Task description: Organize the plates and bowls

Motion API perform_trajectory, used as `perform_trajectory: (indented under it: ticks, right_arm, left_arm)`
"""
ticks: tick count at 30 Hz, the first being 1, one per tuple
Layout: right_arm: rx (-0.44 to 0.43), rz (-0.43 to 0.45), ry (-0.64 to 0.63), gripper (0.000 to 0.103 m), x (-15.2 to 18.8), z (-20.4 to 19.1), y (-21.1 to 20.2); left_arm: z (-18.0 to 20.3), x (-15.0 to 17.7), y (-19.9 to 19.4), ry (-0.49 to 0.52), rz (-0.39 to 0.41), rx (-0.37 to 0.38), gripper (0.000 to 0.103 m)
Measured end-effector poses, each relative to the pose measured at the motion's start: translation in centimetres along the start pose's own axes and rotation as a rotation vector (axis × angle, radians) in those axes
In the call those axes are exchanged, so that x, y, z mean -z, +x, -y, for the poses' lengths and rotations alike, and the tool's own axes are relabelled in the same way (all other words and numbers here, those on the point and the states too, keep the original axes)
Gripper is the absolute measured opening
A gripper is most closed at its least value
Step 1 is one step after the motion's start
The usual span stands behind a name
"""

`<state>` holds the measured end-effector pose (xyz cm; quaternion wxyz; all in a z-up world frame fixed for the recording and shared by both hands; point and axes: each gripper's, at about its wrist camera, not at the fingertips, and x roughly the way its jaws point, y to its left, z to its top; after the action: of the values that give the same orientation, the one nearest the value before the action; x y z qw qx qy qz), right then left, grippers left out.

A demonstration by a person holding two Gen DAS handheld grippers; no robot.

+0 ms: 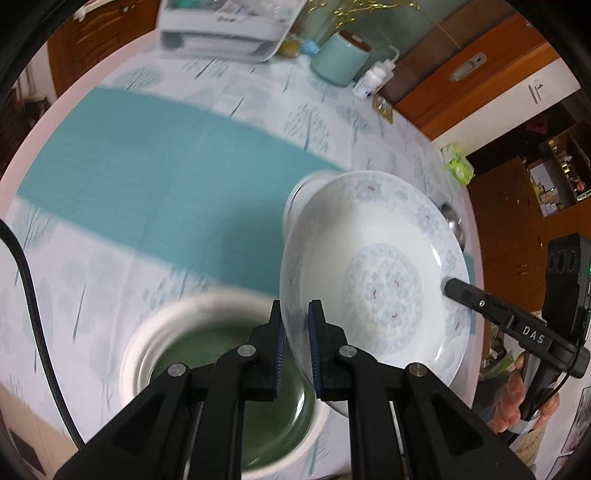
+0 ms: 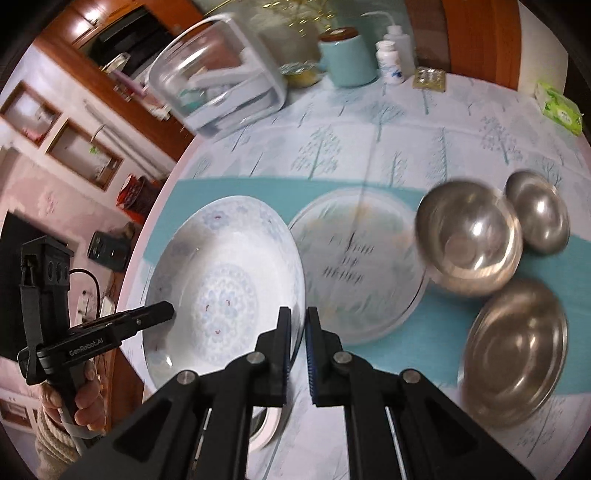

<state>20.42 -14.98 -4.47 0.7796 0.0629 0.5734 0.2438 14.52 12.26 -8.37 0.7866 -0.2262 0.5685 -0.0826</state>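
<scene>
Blur smears the green-glazed bowl (image 1: pixel 229 391) under the left gripper (image 1: pixel 295 325); contents unreadable. Both left and right gripper (image 2: pixel 295 332) clamp opposite rims of the empty floral plate (image 2: pixel 221 280), held tilted above the tablecloth (image 2: pixel 369 140). Three steel bowls (image 2: pixel 469 236) sit empty at right.

Glossy ceramic plate (image 1: pixel 373 266); shiny metal bowls (image 2: pixel 469 240).

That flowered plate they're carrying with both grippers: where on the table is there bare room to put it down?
The widest free patch is the teal runner between the white dish rack and the green-glazed bowl. It is crowded on the other side, where the flat plate and three steel bowls cluster. The flowered plate hangs between both hand-held grippers.
</scene>
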Motion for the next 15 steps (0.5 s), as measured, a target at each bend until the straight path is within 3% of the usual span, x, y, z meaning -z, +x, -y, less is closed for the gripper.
perform_trajectory:
  ticks: [7, 15]
  right_arm:
    - [-0.061, -0.069, -0.011, 0.008, 5.6, -2.0, 3.8]
    - [-0.099, -0.133, -0.033, 0.008, 8.7, -3.8, 8.4]
  left_arm:
    - [-5.3, 7.1, -0.1, -0.059, -0.032, -0.03, 0.009]
    - [-9.8, 10.1, -0.3, -0.089, -0.037, -0.07, 0.008]
